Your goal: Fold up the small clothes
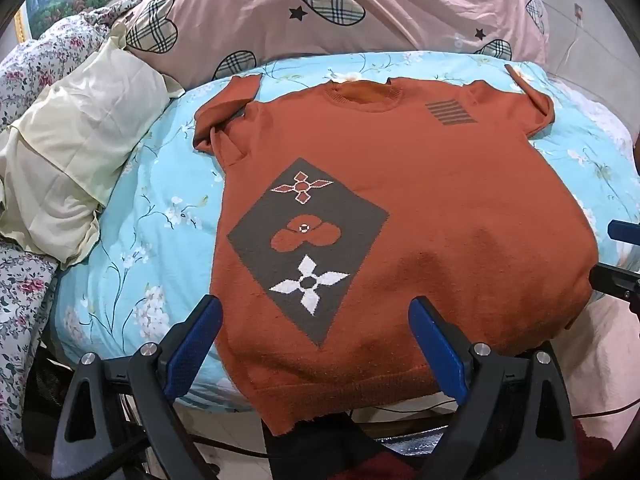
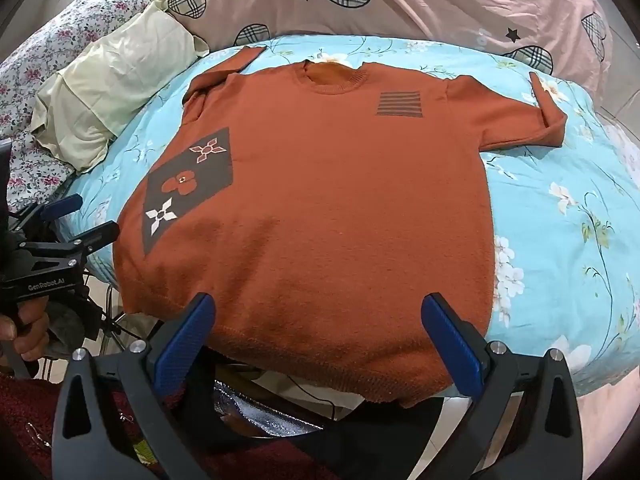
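Note:
An orange knitted short-sleeved sweater [image 1: 420,208] lies spread face up on a light blue flowered cover [image 1: 160,184], collar away from me, hem hanging over the near edge. It has a grey diamond patch with flowers [image 1: 308,240] and a grey striped patch [image 1: 450,113]. My left gripper [image 1: 316,320] is open and empty, just above the hem's left part. In the right wrist view the sweater [image 2: 328,208] fills the middle and my right gripper [image 2: 320,316] is open and empty above the hem's right part. The left gripper also shows there [image 2: 80,216], open.
A cream pillow [image 1: 68,152] and a flowered quilt [image 1: 24,80] lie to the left. A pink quilt with plaid hearts [image 1: 320,8] is piled behind the sweater. The cover [image 2: 560,208] extends right of it. Cables and floor [image 1: 224,432] show below the near edge.

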A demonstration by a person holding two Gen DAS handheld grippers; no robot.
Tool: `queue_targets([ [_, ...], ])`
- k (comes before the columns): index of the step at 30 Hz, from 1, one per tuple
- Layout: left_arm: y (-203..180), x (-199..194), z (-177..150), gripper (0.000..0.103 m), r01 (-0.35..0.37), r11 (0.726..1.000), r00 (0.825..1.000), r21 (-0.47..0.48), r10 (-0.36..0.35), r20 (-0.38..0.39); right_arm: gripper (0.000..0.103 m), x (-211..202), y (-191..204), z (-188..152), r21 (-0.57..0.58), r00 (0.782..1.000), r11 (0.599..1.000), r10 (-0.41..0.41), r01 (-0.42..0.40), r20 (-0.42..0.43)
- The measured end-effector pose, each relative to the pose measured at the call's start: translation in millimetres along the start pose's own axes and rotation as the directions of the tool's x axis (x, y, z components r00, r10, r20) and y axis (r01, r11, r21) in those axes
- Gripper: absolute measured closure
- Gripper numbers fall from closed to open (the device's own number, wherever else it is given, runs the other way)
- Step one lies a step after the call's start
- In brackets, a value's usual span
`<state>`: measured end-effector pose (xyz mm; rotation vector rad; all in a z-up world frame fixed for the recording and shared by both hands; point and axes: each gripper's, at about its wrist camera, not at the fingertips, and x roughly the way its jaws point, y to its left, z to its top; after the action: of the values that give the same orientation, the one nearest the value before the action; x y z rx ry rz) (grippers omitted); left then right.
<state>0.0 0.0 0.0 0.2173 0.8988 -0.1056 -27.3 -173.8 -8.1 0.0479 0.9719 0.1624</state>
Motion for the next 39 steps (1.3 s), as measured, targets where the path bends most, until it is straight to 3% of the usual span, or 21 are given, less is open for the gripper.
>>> queue_targets([
  [28,-3.2,5.0,3.1,0.008,0.005,1.000,1.000,0.010,-0.005,0.003,0.001,1.3,-8.6,5.9,0.026,1.000,1.000,0.010,-0.010,0.012],
  [39,-7.6,17.9,7.4,0.008,0.010,1.000,0.999,0.021,-0.009,-0.037,0.001,9.7,-18.5,6.8,0.045,1.000,0.999,0.018,-0.019,0.004],
])
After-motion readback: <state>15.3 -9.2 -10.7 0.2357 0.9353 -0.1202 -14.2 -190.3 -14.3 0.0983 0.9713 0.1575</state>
